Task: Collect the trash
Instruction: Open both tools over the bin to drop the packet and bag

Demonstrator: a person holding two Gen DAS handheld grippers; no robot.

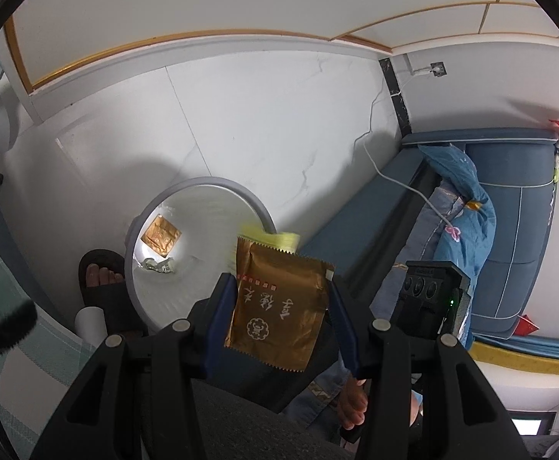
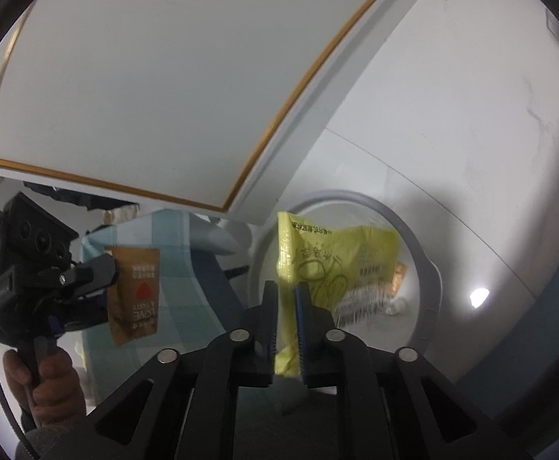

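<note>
My left gripper [image 1: 279, 283] is shut on a gold-brown sachet [image 1: 275, 314] held flat between its blue pads, close to the rim of a round white bin [image 1: 210, 181] on the floor. The right wrist view shows that sachet [image 2: 135, 291] in the left gripper [image 2: 114, 280] at the left. My right gripper [image 2: 286, 287] hangs over the bin [image 2: 406, 222], its jaws a little apart. A crumpled yellow wrapper [image 2: 341, 260] sits loosely between them, blurred. Another brown sachet [image 1: 160, 235] and a crumpled white scrap [image 1: 158, 266] lie in the bin.
A foot in a black sandal [image 1: 101, 276] stands left of the bin. A blue sofa [image 1: 509, 230] with a blue patterned blanket [image 1: 459, 207] and a white cable lies to the right. White wall panels with gold trim rise behind. A hand [image 2: 45, 375] grips the left handle.
</note>
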